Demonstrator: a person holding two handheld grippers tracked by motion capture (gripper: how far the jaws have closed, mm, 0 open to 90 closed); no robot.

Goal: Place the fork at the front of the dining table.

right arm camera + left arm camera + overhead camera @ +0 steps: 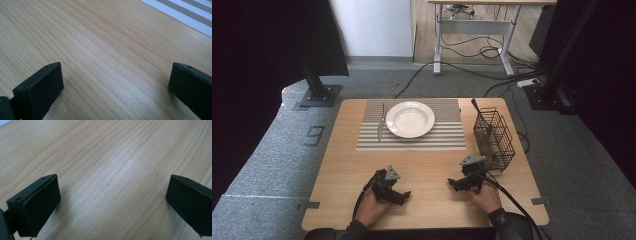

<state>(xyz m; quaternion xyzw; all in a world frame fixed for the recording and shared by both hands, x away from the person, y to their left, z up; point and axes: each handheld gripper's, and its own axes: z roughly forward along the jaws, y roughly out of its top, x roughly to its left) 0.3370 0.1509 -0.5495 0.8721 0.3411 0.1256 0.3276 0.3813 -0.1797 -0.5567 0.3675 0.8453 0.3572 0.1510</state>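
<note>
A white plate (pixel 410 119) sits on a grey-and-white striped placemat (pixel 447 137) at the far middle of the wooden table (pixel 427 170). A knife (pixel 381 123) lies on the mat just left of the plate. A black wire cutlery basket (pixel 495 138) stands at the right, with a dark utensil handle (pixel 475 106) sticking out of it. My left gripper (pixel 400 196) rests near the front edge, open, with bare wood between its jaws (pixel 110 190). My right gripper (pixel 456 184) rests front right, also open over bare wood (pixel 115 75); a corner of the placemat (pixel 190 12) shows beyond it.
Beyond the table lies grey carpet with black cables (pixel 452 70) and a power strip (pixel 528 82). A black stand base (pixel 319 95) sits at far left, another frame (pixel 552 90) at far right. A desk's legs (pixel 438 45) stand further back.
</note>
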